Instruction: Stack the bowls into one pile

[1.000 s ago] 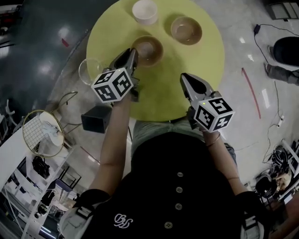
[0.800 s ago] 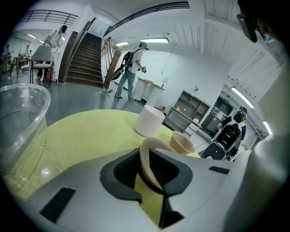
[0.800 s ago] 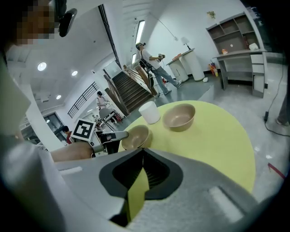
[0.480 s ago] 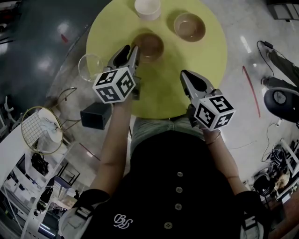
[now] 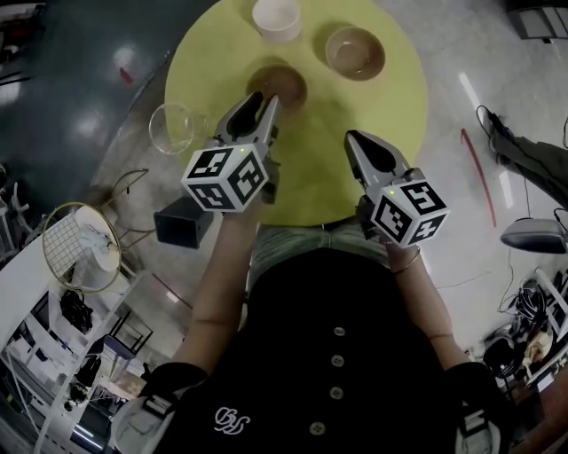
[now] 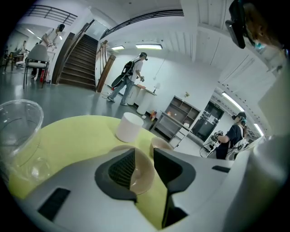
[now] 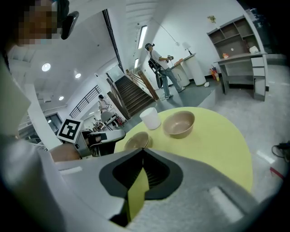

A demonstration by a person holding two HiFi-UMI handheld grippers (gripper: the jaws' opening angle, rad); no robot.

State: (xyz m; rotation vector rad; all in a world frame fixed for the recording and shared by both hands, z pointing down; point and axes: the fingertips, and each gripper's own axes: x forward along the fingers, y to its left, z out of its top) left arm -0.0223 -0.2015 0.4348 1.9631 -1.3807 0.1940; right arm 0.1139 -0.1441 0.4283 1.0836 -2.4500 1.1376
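1. While I hold both claws above the near side of the round yellow-green table (image 5: 390, 106), the left claw (image 6: 144, 156) has its jaws a little apart and grips nothing.
2. Through that gap I see the nearer brown bowl (image 5: 277, 86) on the table, just ahead of the tips.
3. The right claw (image 7: 142, 152) is closed tip to tip and empty.
4. A second tan bowl (image 5: 355, 53) stands apart to the right, near a white cup-shaped bowl (image 5: 276, 19).
5. A clear glass bowl (image 5: 173, 129) sits at the table's left edge.
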